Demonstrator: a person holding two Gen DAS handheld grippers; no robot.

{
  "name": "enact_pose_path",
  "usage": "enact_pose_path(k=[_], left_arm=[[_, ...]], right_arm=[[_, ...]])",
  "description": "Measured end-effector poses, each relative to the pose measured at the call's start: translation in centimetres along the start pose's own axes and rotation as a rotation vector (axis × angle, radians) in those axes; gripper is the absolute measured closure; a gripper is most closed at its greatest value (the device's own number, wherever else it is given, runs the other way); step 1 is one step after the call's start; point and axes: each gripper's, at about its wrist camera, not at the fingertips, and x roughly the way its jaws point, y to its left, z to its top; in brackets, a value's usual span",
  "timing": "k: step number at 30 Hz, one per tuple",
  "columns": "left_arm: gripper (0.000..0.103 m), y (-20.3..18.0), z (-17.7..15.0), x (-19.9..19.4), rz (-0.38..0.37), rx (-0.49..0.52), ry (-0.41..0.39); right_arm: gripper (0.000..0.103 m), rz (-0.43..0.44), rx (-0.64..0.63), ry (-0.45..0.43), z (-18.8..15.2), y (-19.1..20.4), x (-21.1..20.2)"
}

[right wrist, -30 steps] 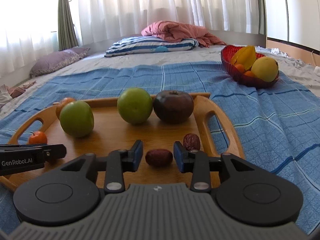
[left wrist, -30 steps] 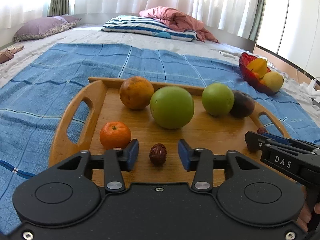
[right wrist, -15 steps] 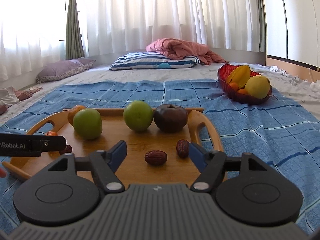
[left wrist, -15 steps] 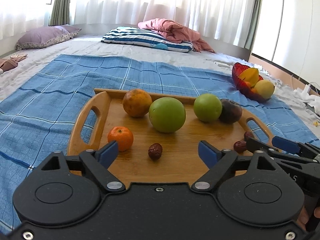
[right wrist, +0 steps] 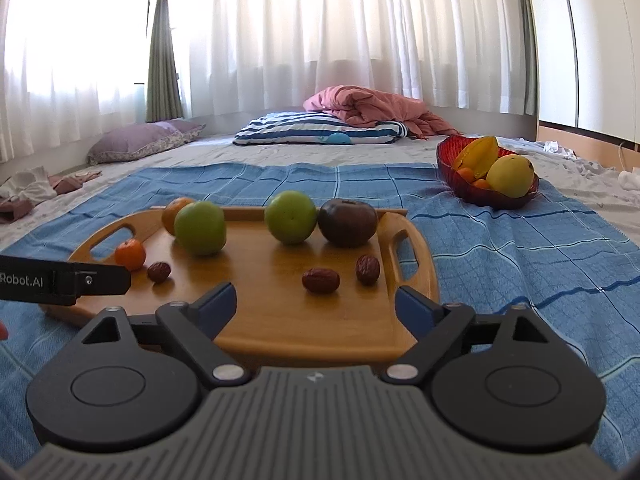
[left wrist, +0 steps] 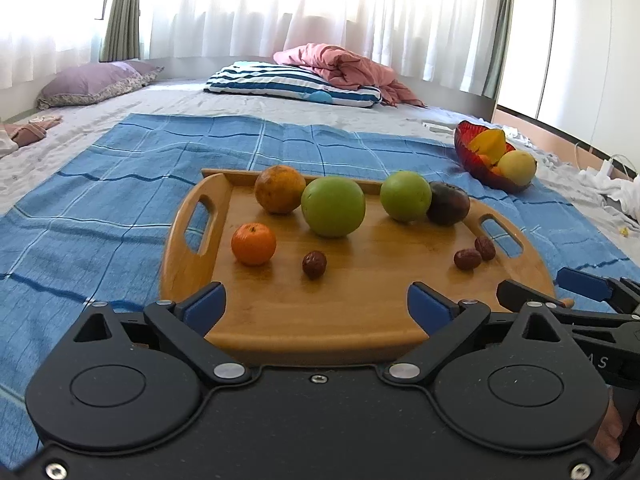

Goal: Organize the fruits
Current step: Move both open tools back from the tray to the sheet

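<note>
Dates point(left wrist: 314, 264) now beyond both grippers' parted fingers point(left wrist: 206, 306).

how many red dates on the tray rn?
3. One date sits near the small orange on the wooden tray; two more, date and date, lie by the opposite handle. None looks hidden.

Both wrist cameras look low and close across the oblong wooden tray point(left wrist: 192, 248) point(right wrist: 408, 280), facing the curtains. The left sits further left
</note>
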Motion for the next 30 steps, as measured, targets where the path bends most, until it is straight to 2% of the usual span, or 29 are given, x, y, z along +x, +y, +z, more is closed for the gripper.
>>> enact_pose_path(k=[6, 13, 21, 30], left_arm=[[0.003, -0.3, -1.4, -1.2, -0.005, 0.028, 0.005], [0.002, -0.6, -3.0, -2.3, -0.013, 0.052, 0.025], [0.002, -0.9, -4.3, -2.7, -0.03, 0.052, 0.066], [0.002, -1.3, -4.9, -2.4, -0.044, 0.052, 0.09]], right_arm=[[0.0, 0.023, -0.056, -0.019, -1.2, 0.7, -1.3], [0.0, 0.048, -0.12, -0.039, -2.4, 1.2, -2.8], [0.0, 0.088, -0.131, -0.029, -3.5, 1.1, -3.8], [0.0, 0.092, -0.198, -0.022, -4.4, 1.8, -4.0]])
